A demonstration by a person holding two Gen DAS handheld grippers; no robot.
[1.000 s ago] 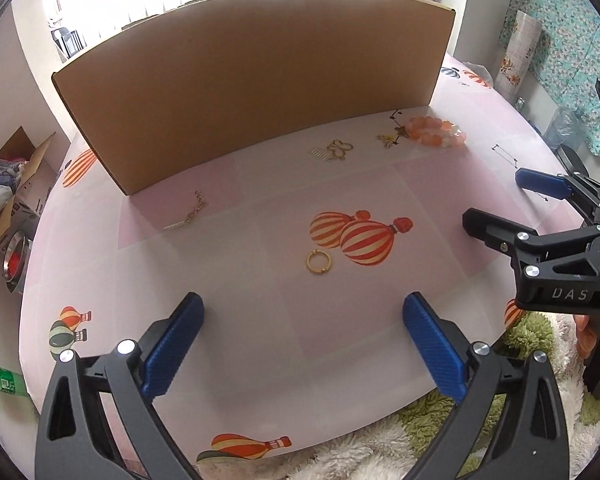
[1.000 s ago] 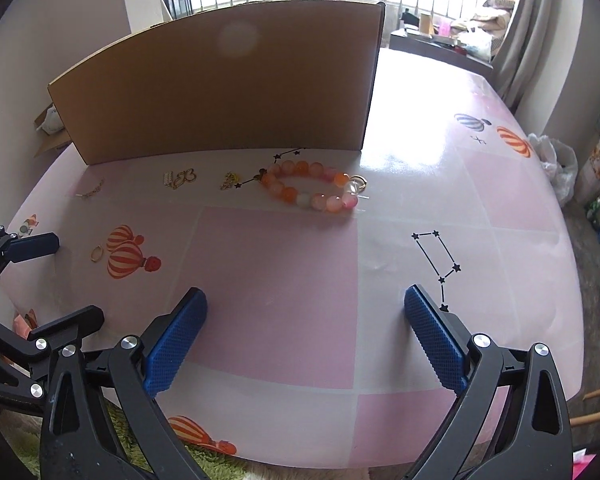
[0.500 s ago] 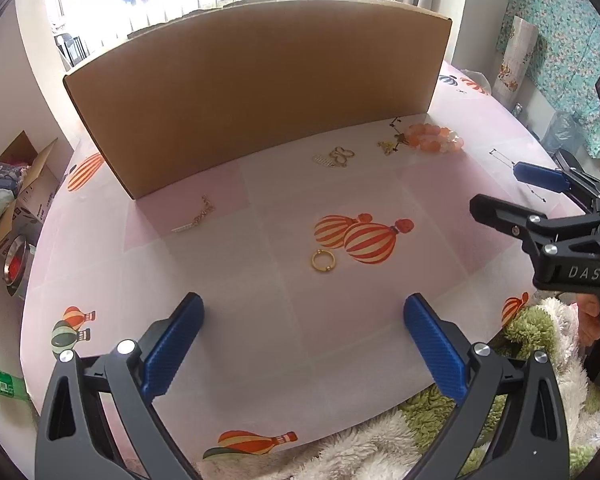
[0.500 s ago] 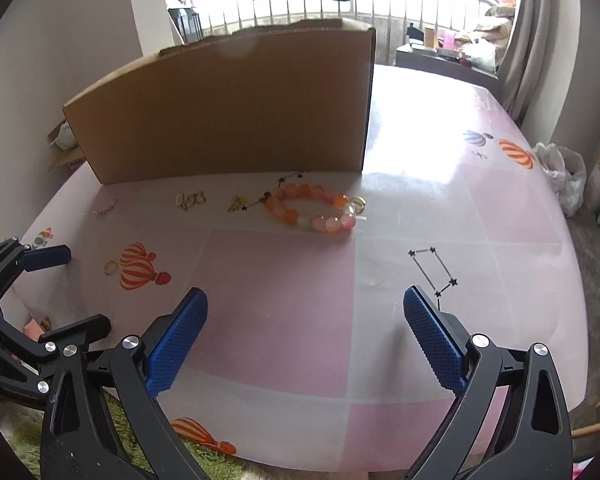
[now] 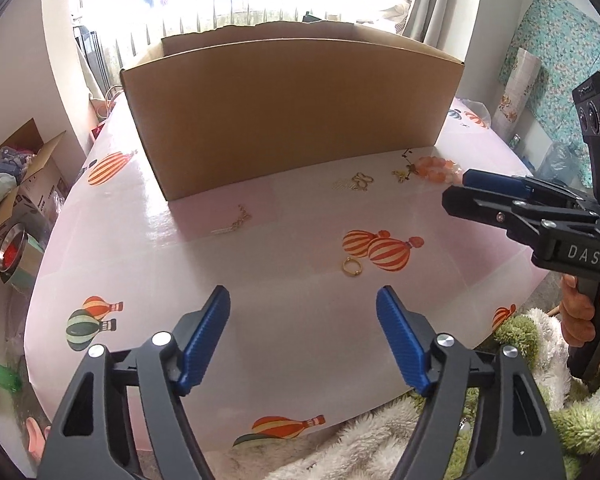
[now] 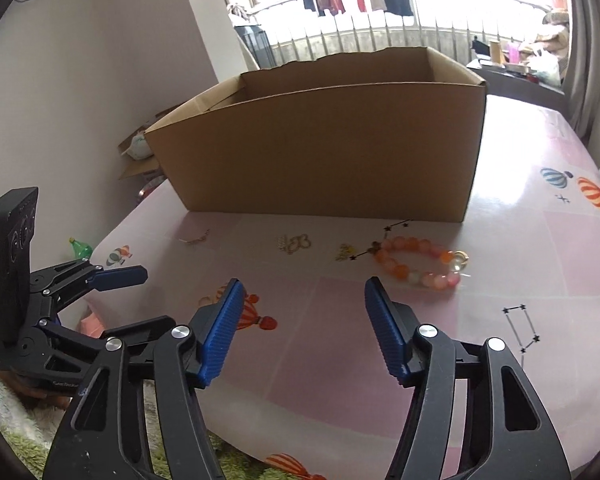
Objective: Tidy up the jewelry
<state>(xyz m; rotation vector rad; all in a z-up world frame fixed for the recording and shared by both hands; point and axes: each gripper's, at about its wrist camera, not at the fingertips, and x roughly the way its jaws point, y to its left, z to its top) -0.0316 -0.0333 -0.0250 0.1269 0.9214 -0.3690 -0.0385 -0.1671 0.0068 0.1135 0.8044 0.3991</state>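
Both jaws just narrowed, nothing btwn them: L gripper (image 5: 303,312) & R gripper (image 6: 300,304) part-spread, empty. Ring (image 5: 351,267), bracelet (image 6: 418,261) left on table (image 5: 228,280) before box (image 5: 284,120); pickup judged next.

One open brown cardboard box (image 5: 292,120) stands on the pink balloon-print counter (image 5: 260,304). Before it lie five pieces of jewelry: one orange-and-pink beaded bracelet (image 6: 418,266), one plain gold ring (image 5: 351,267), one thin gold chain (image 5: 233,225), one gold looped ornament (image 6: 295,243), one small gold charm (image 6: 345,252)
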